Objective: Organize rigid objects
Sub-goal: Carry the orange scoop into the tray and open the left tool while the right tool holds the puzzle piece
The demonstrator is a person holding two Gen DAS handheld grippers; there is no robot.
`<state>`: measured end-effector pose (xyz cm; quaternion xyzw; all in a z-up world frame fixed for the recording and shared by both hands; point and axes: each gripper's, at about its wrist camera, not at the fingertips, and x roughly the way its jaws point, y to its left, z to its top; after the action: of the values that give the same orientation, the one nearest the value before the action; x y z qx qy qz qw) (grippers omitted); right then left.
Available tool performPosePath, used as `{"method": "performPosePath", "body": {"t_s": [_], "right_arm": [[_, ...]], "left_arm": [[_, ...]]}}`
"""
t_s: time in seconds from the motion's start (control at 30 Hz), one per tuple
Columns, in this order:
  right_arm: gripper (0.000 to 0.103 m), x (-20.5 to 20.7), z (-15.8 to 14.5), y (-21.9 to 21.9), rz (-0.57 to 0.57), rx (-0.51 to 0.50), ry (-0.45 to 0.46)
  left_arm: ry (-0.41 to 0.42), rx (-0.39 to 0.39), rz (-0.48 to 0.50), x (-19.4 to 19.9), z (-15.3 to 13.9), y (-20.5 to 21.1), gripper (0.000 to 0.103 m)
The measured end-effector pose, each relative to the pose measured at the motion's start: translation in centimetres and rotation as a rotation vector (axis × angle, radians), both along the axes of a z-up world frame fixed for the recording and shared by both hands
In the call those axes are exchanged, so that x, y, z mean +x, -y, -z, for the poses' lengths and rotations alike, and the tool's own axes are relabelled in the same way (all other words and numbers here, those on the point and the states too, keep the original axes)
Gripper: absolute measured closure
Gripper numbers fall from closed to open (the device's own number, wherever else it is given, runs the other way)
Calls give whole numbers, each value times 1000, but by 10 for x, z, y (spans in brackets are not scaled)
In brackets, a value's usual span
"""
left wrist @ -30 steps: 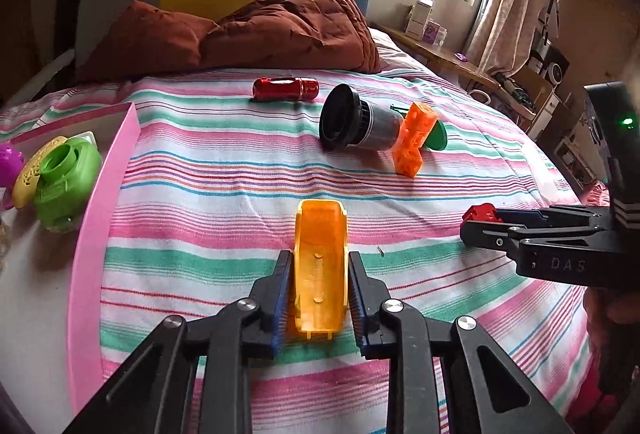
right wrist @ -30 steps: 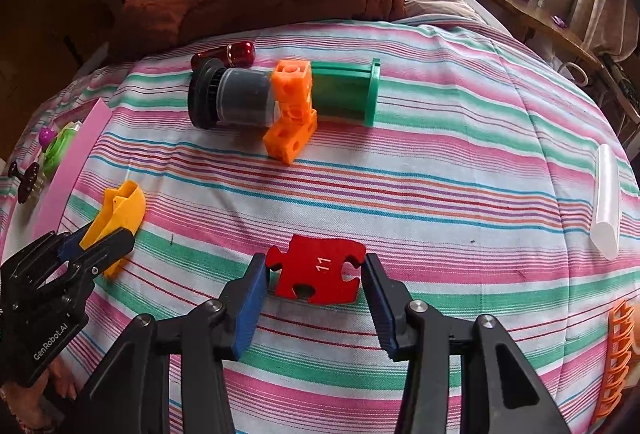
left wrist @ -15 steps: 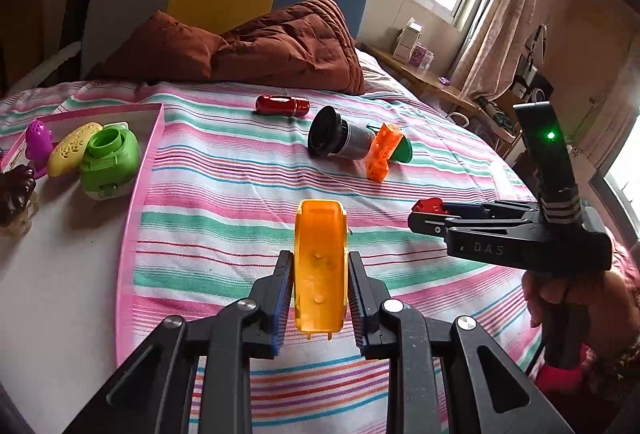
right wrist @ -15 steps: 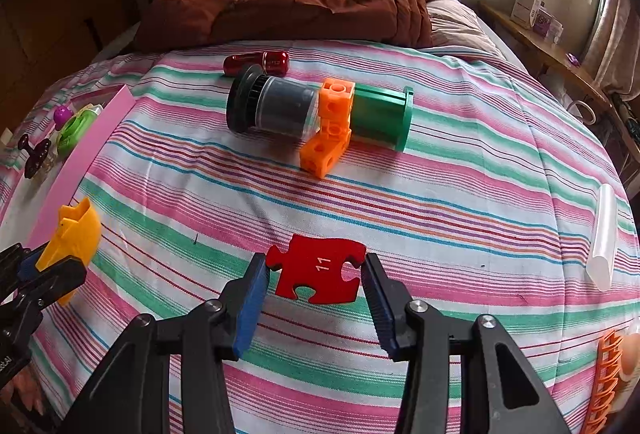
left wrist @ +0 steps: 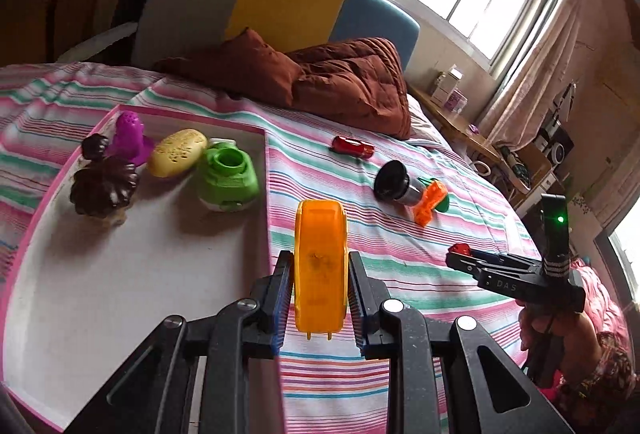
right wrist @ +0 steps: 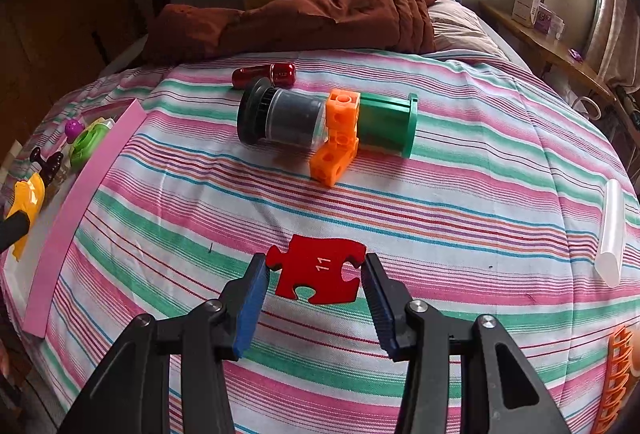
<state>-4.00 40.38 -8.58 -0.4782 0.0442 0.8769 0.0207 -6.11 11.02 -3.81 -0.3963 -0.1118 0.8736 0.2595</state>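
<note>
My left gripper (left wrist: 320,294) is shut on an orange plastic scoop-shaped toy (left wrist: 320,266), held above the right edge of a pink-rimmed white tray (left wrist: 266,169). The tray holds a green toy (left wrist: 228,173), a yellow oval (left wrist: 176,152), a purple piece (left wrist: 128,131) and a dark brown piece (left wrist: 103,185). My right gripper (right wrist: 316,276) is shut on a red puzzle piece (right wrist: 318,270) marked 11, lifted over the striped bedspread. On the bed lie a black-capped jar (right wrist: 280,117), an orange block (right wrist: 338,137), a green cylinder (right wrist: 386,123) and a red capsule (right wrist: 264,73).
A brown quilt (right wrist: 320,9) is heaped at the head of the bed. A translucent white tube (right wrist: 610,234) lies at the right edge, and an orange ribbed piece (right wrist: 616,386) at the lower right. A wooden shelf with boxes (right wrist: 536,5) runs under the window.
My left gripper has carried the orange toy up and leftwards, from over the bedspread to the tray's edge. The right gripper has stayed in place with the puzzle piece.
</note>
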Motion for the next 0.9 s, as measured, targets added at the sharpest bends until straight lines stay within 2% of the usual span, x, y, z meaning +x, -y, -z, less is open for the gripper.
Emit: {"method": "performPosePath", "body": {"t_s": [0.17, 0.33, 0.53, 0.7, 0.73, 0.77, 0.9], "right_arm": [[55, 1, -1, 6, -21, 17, -17], [55, 1, -1, 9, -27, 12, -29], [55, 0, 0, 8, -25, 4, -27], [55, -1, 2, 7, -19, 4, -19], [55, -1, 2, 7, -19, 3, -18], [55, -1, 2, 7, -19, 1, -17], [55, -1, 2, 7, -21, 2, -23]], "left_arm": [[31, -33, -80, -14, 8, 37, 77], [58, -113, -136, -25, 19, 69, 77], [100, -165, -214, -34, 33, 99, 77], [83, -237, -281, -39, 33, 112, 76], [77, -247, -297, -39, 33, 114, 74], [69, -256, -314, -39, 32, 117, 63], [40, -204, -323, -30, 29, 121, 41]]}}
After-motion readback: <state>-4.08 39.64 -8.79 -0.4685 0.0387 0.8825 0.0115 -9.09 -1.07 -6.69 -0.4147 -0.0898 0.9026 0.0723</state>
